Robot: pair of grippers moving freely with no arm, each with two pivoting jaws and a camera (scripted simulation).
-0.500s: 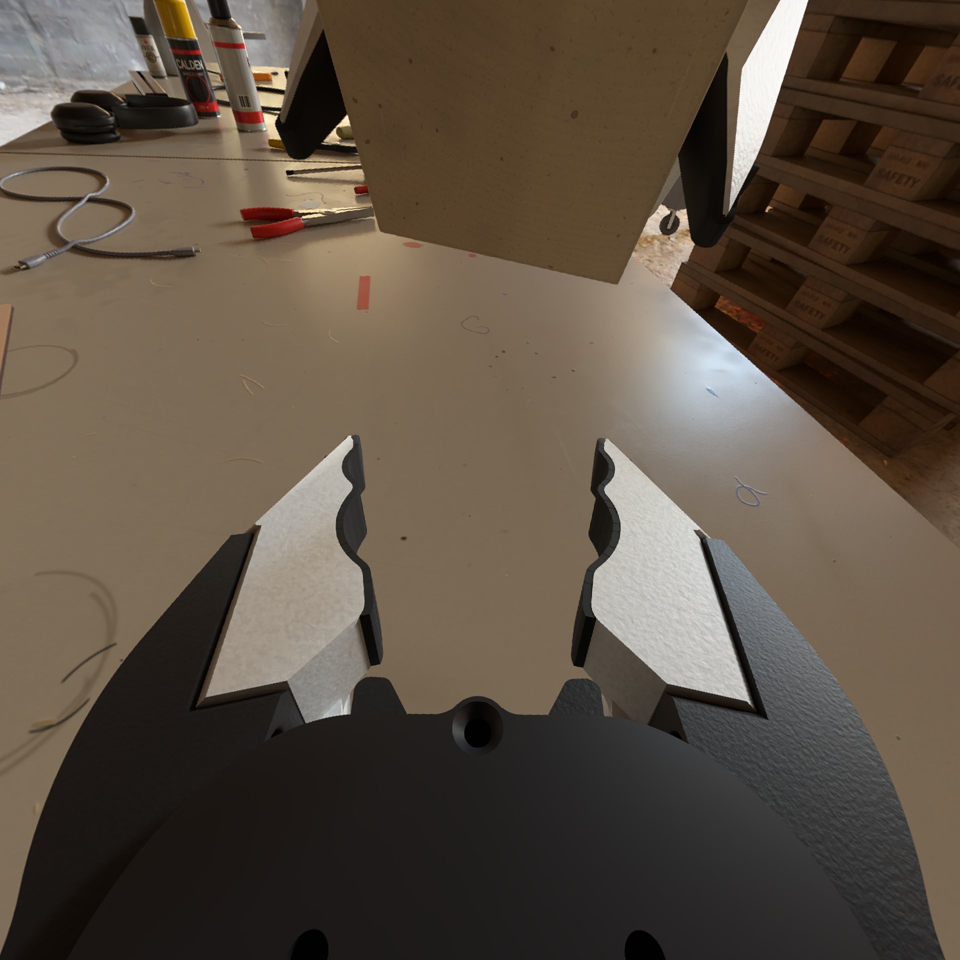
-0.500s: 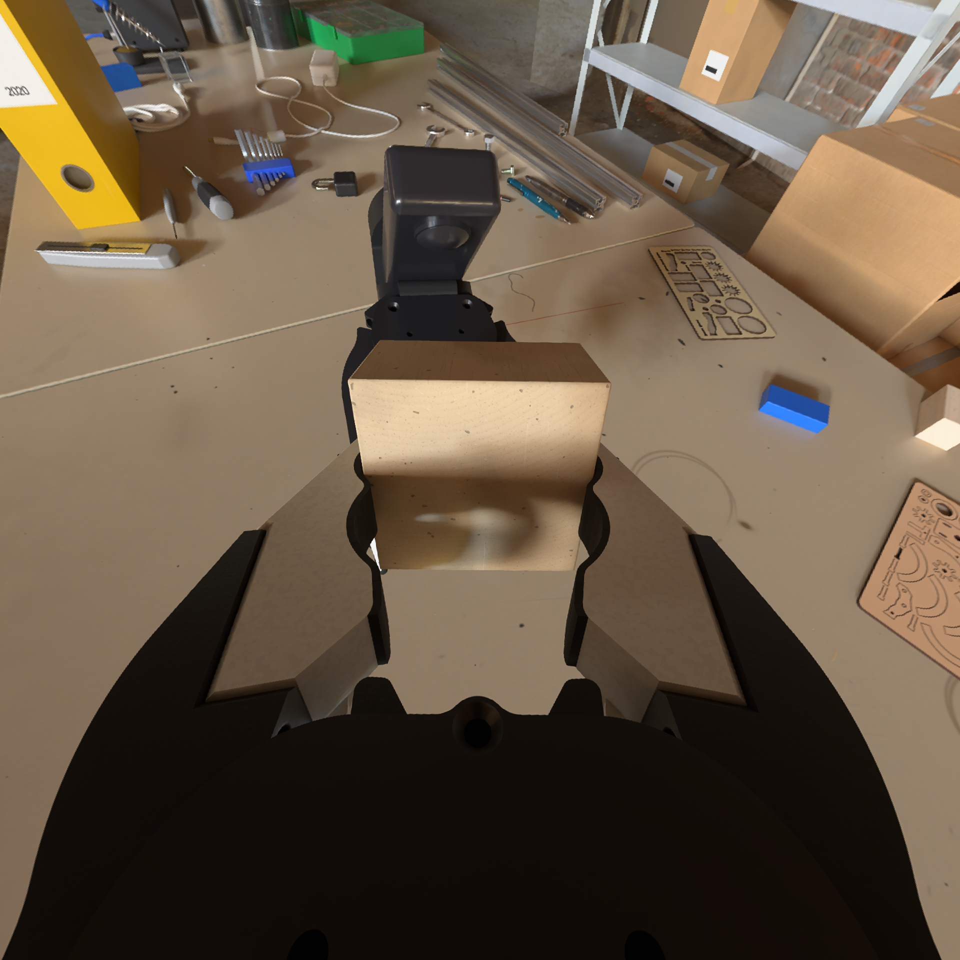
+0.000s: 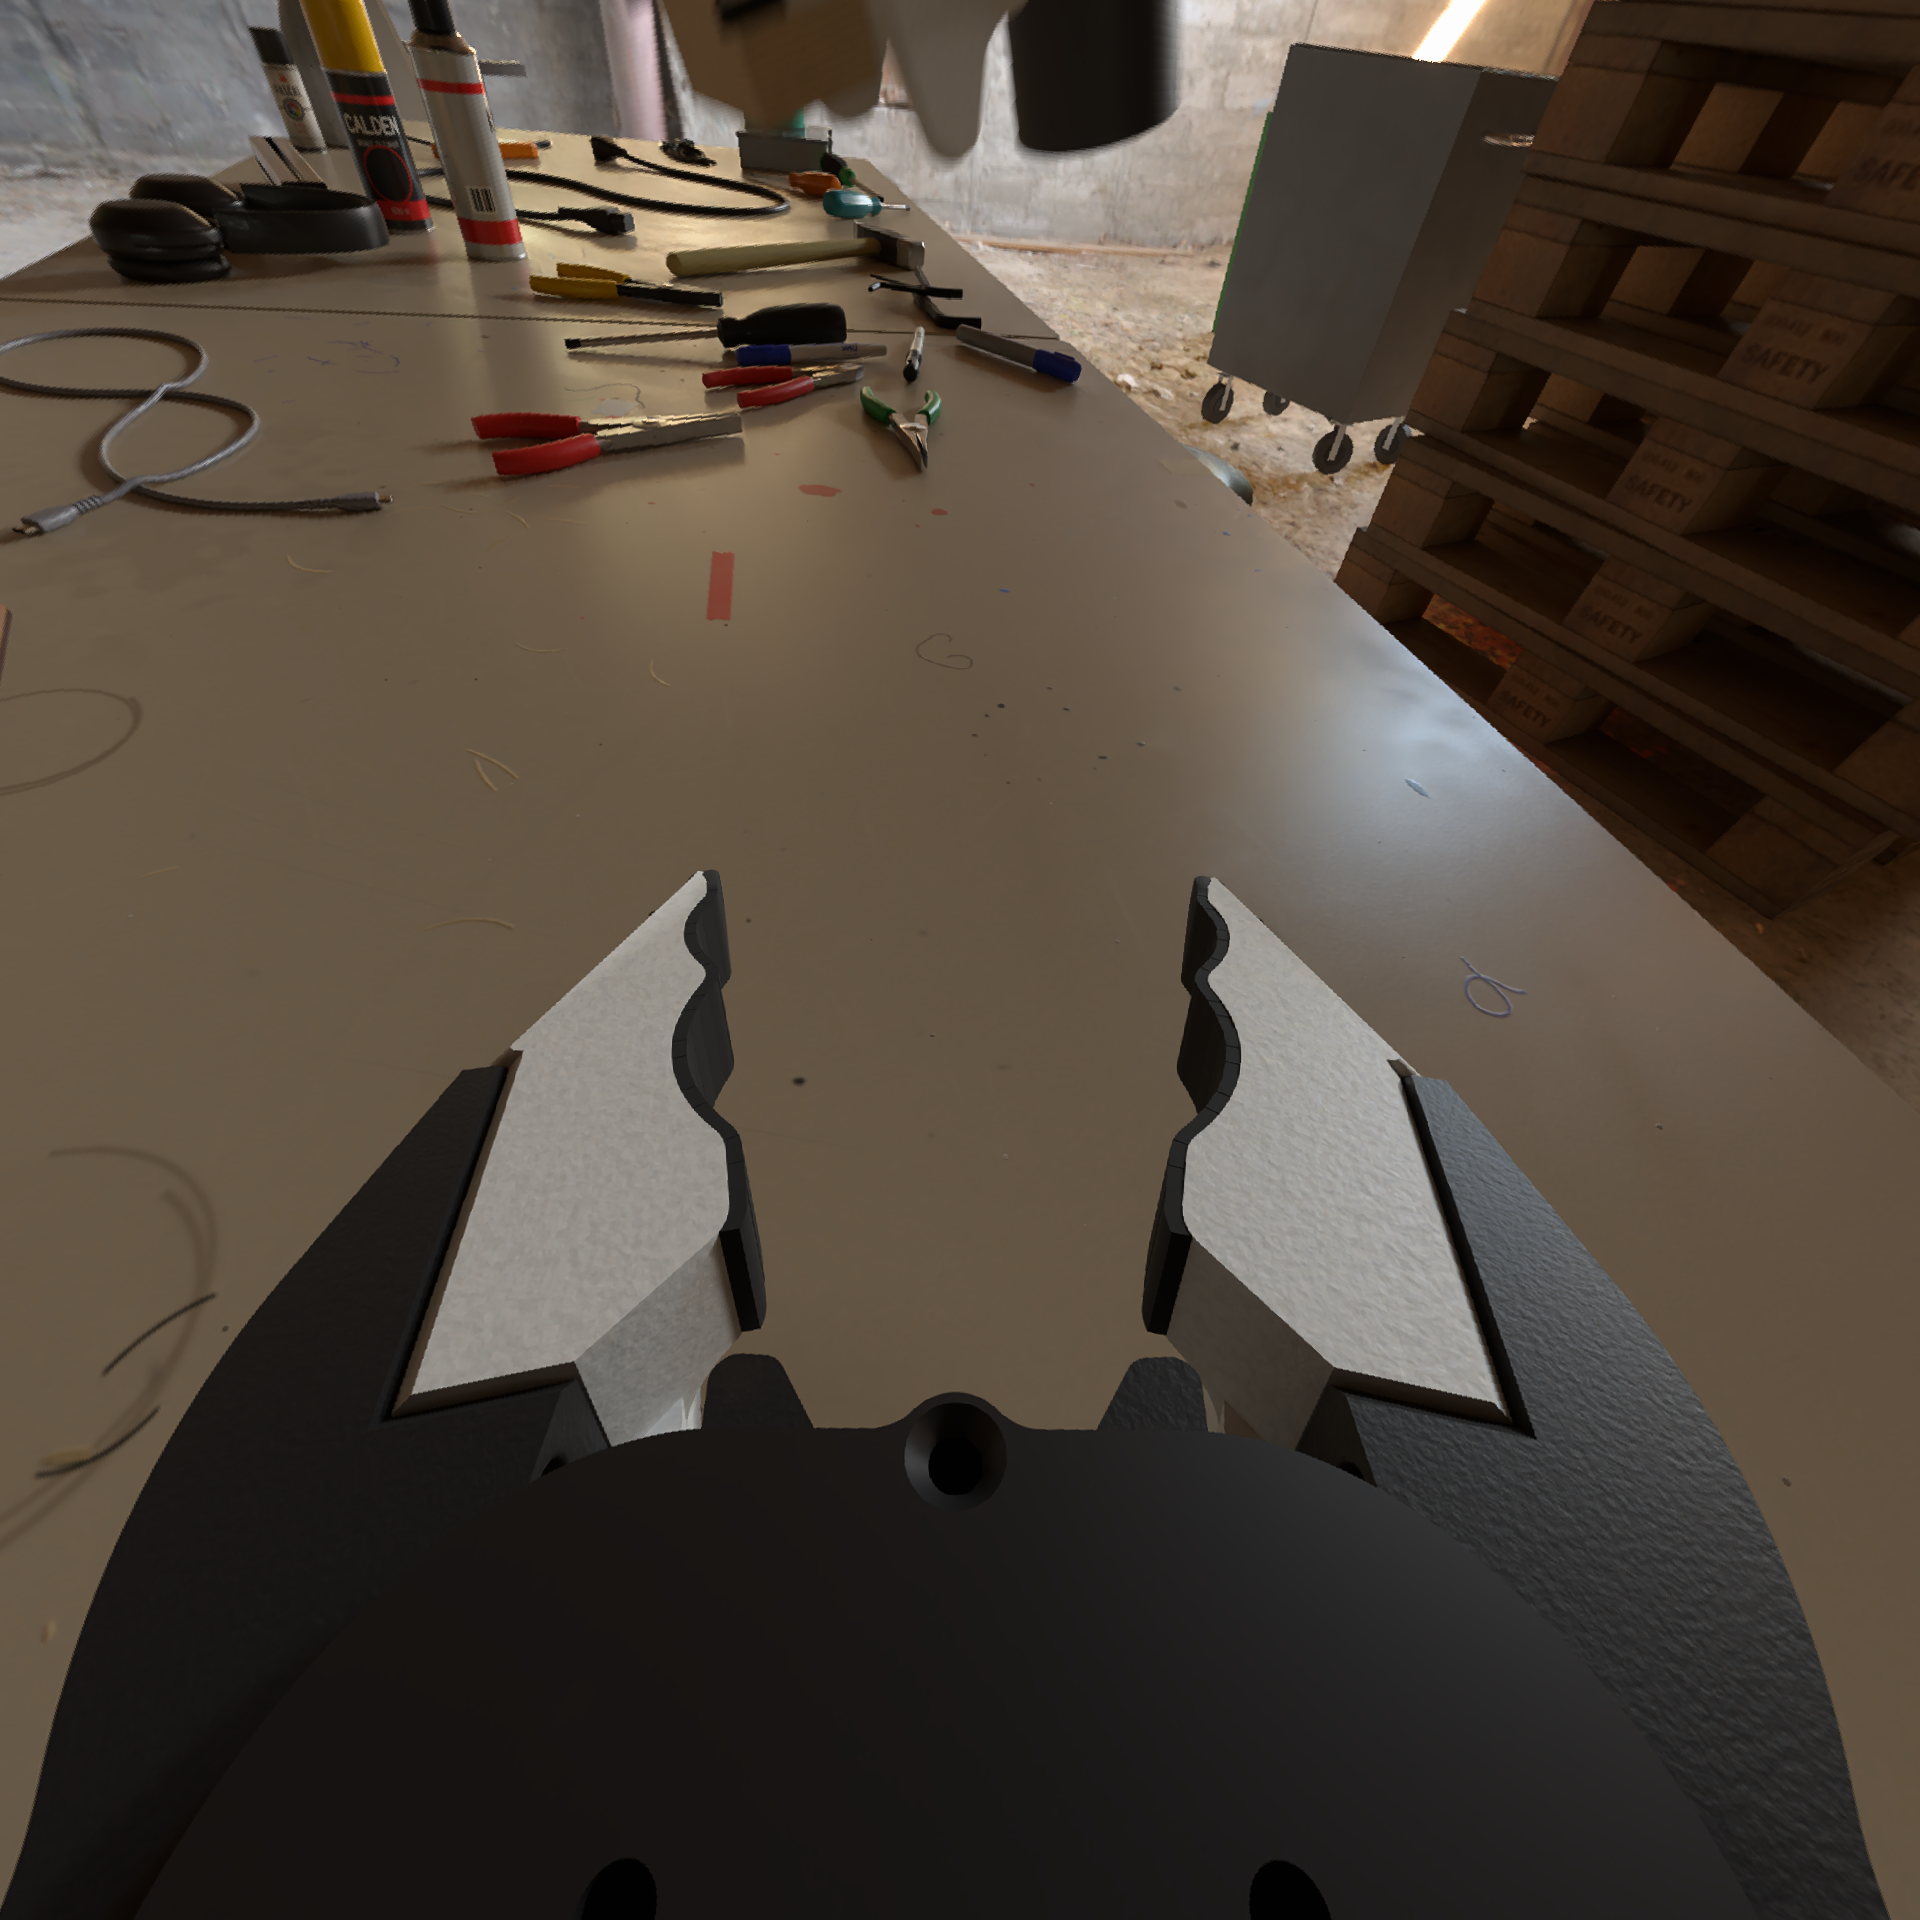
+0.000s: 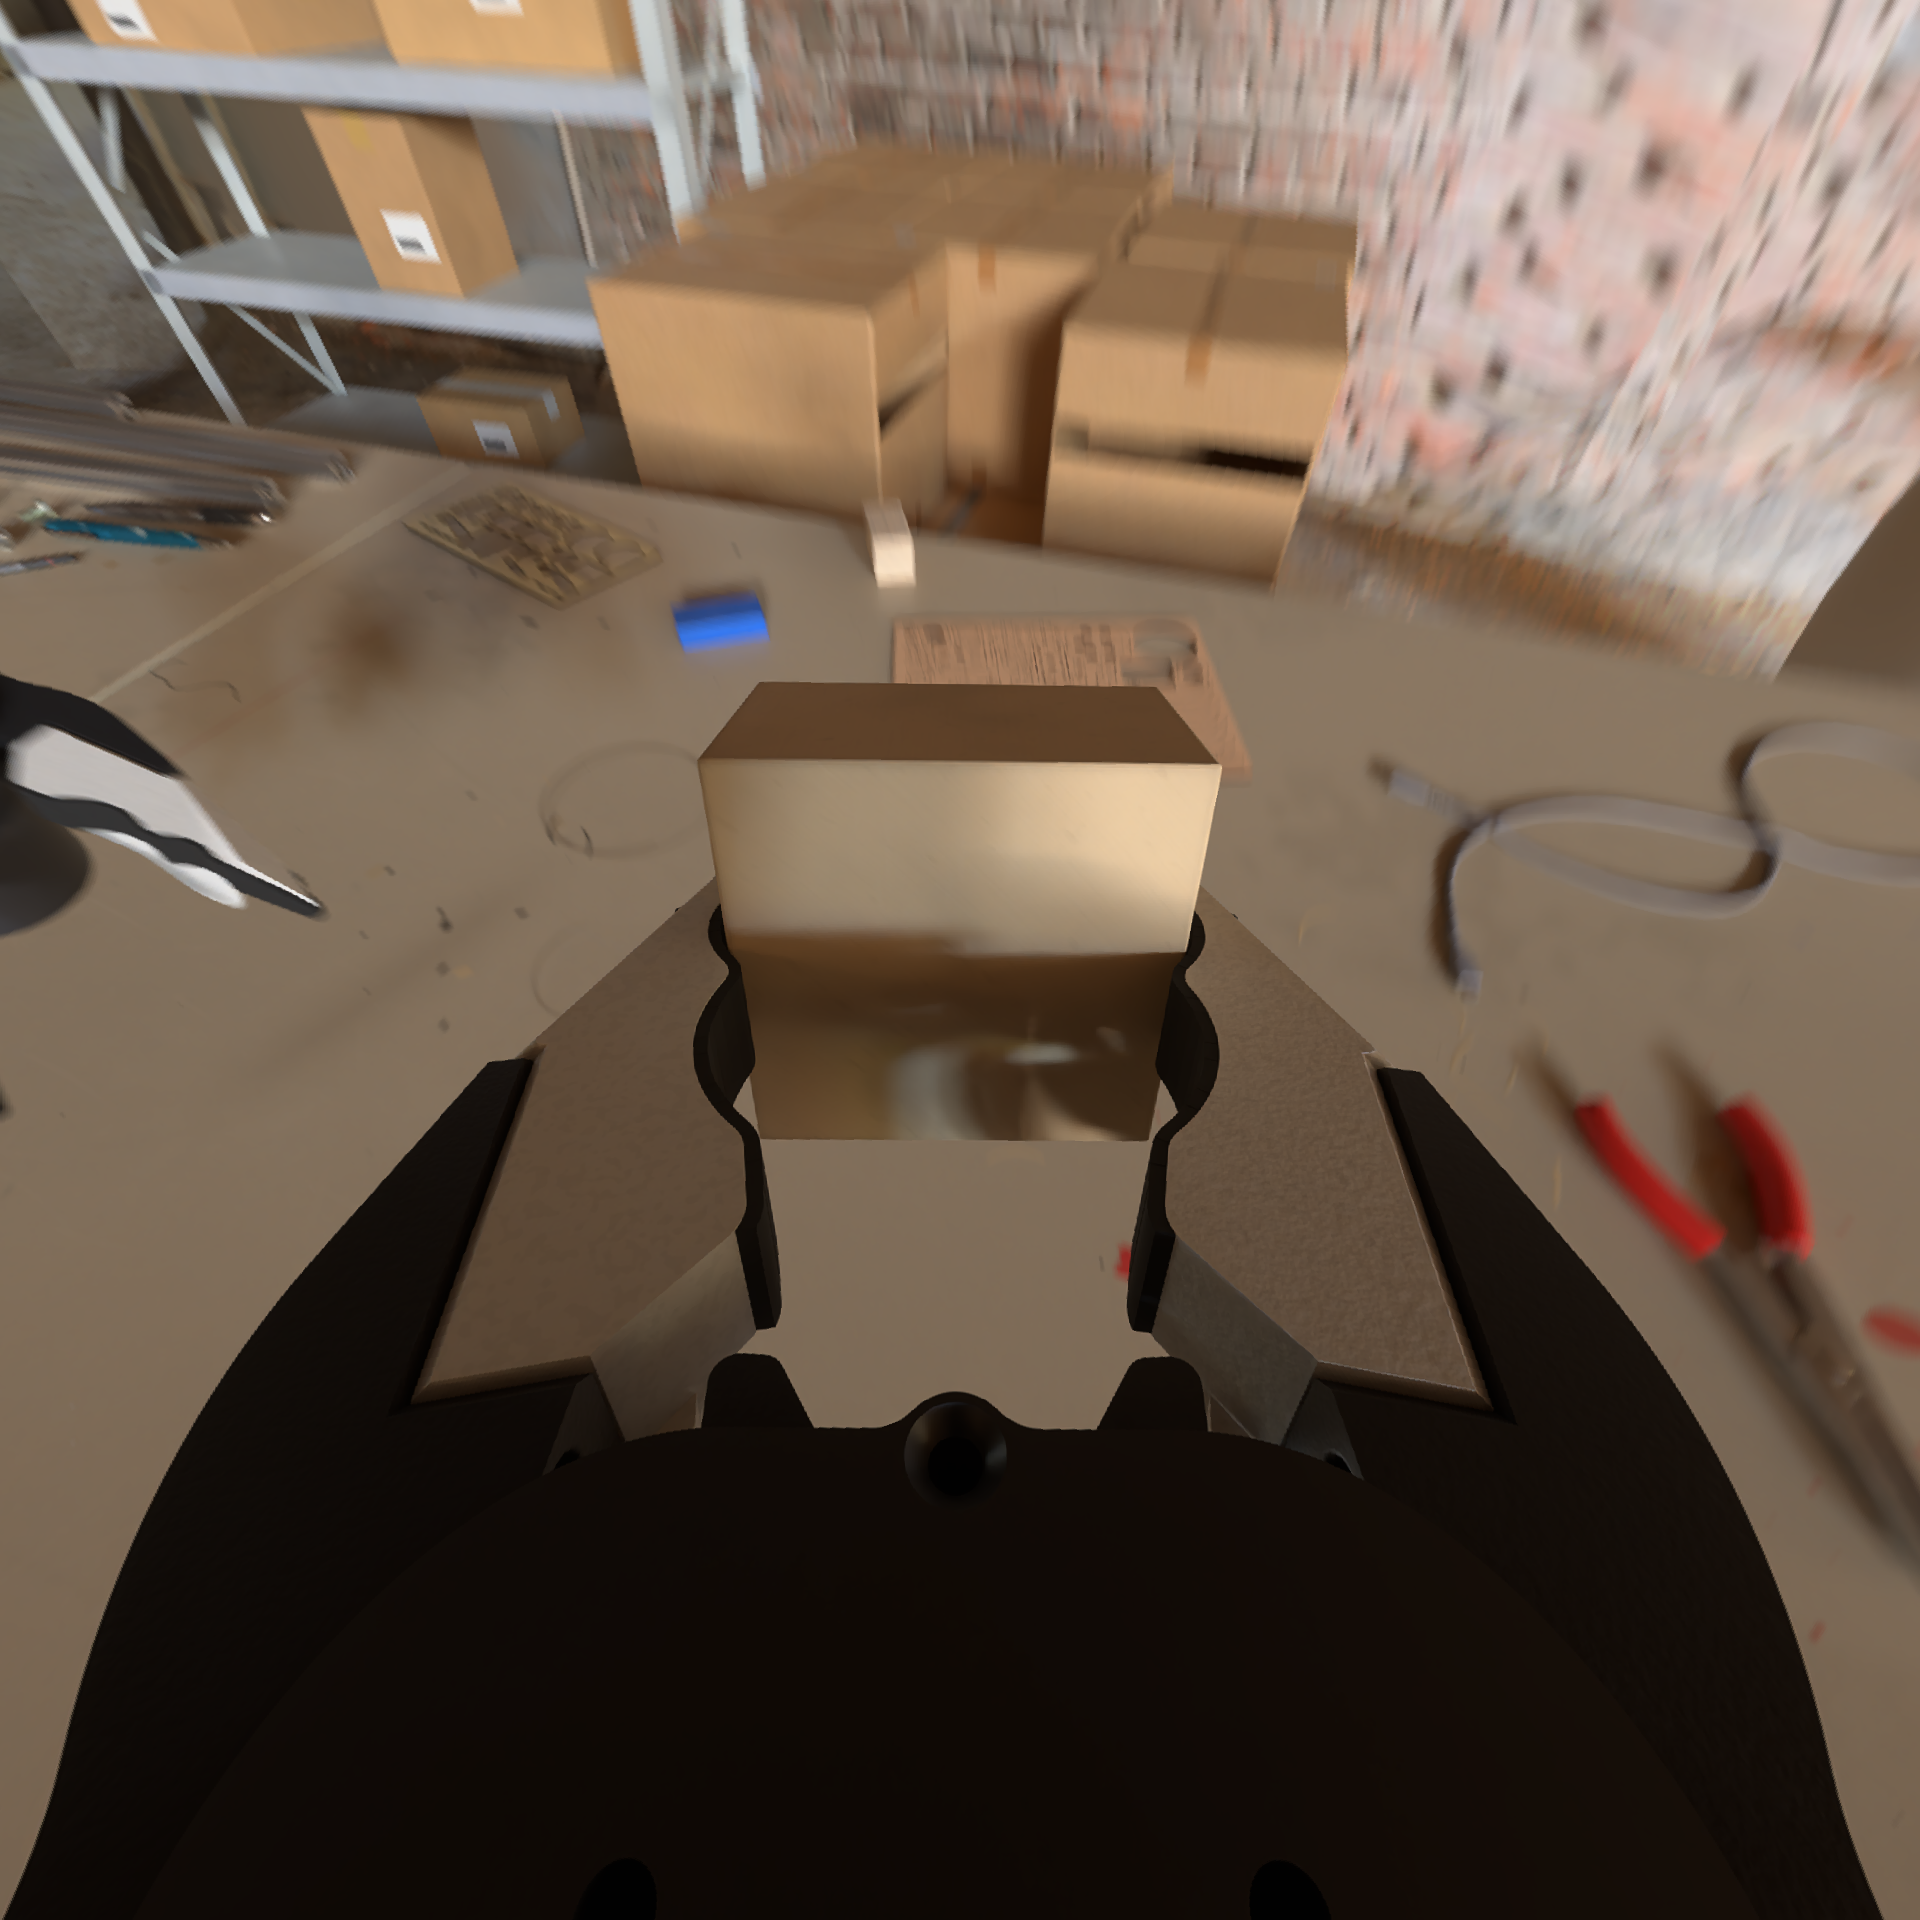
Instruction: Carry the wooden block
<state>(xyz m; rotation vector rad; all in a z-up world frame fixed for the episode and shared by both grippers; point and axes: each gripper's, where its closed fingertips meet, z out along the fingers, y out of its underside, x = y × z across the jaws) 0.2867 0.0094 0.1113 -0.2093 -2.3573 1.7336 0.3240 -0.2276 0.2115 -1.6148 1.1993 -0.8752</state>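
Right wrist view: the right gripper (image 4: 956,997) clamps the wooden block (image 4: 956,894) by its two side faces, raised above the workbench (image 4: 312,1039).
The block looks stiff, smooth and fairly light; flat sides suit the grip. The left gripper (image 3: 956,1039) hangs spread and empty.

A: What kind of place?
B: Workshop/storeroom. Red pliers (image 3: 597,442), hammer (image 3: 795,252), spray cans (image 3: 364,125) toward the far-left corner of the tabletop (image 3: 935,727).
A: Beyond its edges?
B: Pallets (image 3: 1704,436) off the right edge; cardboard boxes (image 4: 935,364), shelving (image 4: 343,187), brick wall (image 4: 1610,312).
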